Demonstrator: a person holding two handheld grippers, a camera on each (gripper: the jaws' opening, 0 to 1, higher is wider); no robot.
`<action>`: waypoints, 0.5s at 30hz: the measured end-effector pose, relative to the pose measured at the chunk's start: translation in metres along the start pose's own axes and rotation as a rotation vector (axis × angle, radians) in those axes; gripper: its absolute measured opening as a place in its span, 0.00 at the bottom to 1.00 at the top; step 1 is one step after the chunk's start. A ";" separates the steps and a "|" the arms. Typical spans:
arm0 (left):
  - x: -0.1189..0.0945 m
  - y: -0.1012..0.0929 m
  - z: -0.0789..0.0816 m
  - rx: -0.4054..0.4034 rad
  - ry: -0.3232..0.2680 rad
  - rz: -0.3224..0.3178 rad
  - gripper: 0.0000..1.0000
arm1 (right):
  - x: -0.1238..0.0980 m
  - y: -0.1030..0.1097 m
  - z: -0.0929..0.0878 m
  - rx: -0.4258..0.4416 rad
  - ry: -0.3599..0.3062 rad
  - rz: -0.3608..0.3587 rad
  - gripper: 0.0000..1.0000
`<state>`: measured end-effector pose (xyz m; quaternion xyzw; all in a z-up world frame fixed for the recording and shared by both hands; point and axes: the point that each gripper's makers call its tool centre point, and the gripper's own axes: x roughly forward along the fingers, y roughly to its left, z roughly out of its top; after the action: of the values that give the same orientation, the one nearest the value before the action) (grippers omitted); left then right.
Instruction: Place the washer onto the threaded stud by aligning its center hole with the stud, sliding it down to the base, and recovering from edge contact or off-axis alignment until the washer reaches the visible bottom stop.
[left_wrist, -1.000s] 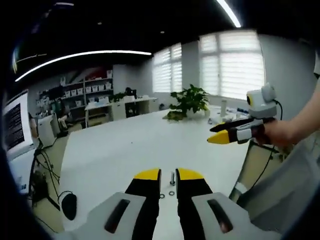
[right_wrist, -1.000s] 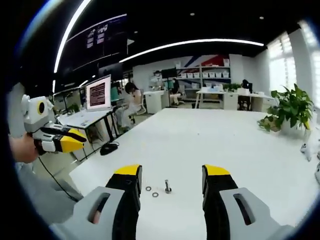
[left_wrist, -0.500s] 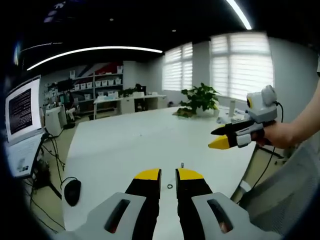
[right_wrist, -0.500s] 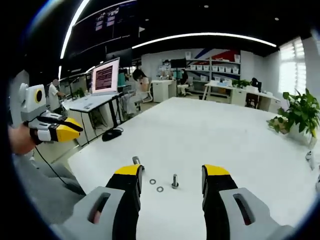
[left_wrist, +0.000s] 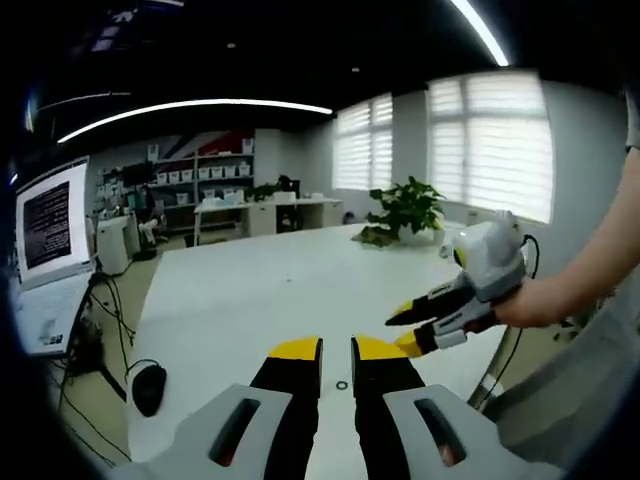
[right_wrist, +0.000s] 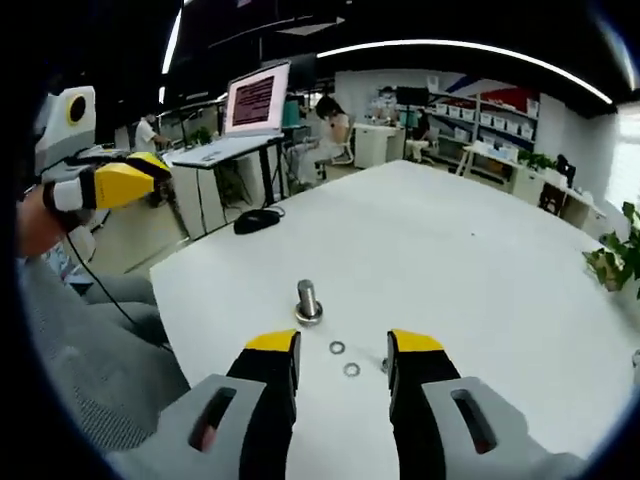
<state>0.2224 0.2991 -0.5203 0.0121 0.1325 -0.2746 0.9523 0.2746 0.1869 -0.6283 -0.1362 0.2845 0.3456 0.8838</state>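
In the right gripper view a metal threaded stud (right_wrist: 307, 301) stands upright on the white table (right_wrist: 450, 260), just beyond my jaw tips. Two small washers (right_wrist: 337, 347) (right_wrist: 351, 369) lie flat on the table between the jaws. A small metal piece (right_wrist: 384, 363) pokes out at the inner edge of the right-hand jaw. My right gripper (right_wrist: 343, 343) is open, holding nothing. It also reaches in from the right in the left gripper view (left_wrist: 408, 330), low over the table. My left gripper (left_wrist: 337, 349) has its jaws nearly together, with one washer (left_wrist: 342, 385) seen through the gap. The left gripper (right_wrist: 135, 175) is held off the table's edge.
A black mouse (right_wrist: 258, 220) lies near the table's far-left corner, and a laptop (right_wrist: 255, 105) stands on a desk behind. A potted plant (left_wrist: 405, 208) sits at the table's far end. The person's sleeve (right_wrist: 90, 350) fills the lower left.
The right gripper has dropped and moved in over the washers and stud, its jaws a little narrower. In the left gripper view it has come closer to my own jaw tips.
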 end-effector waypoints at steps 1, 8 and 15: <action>0.001 0.000 0.000 0.005 -0.002 0.004 0.09 | 0.002 0.002 0.000 0.000 0.005 0.012 0.33; 0.000 -0.006 -0.001 0.027 -0.010 0.003 0.08 | 0.017 0.009 -0.021 -0.044 0.120 0.077 0.25; -0.005 -0.005 -0.001 0.011 -0.014 0.002 0.08 | 0.032 0.013 -0.038 -0.114 0.208 0.111 0.24</action>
<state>0.2155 0.2975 -0.5195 0.0156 0.1243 -0.2746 0.9534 0.2693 0.1962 -0.6786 -0.2052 0.3615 0.3935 0.8200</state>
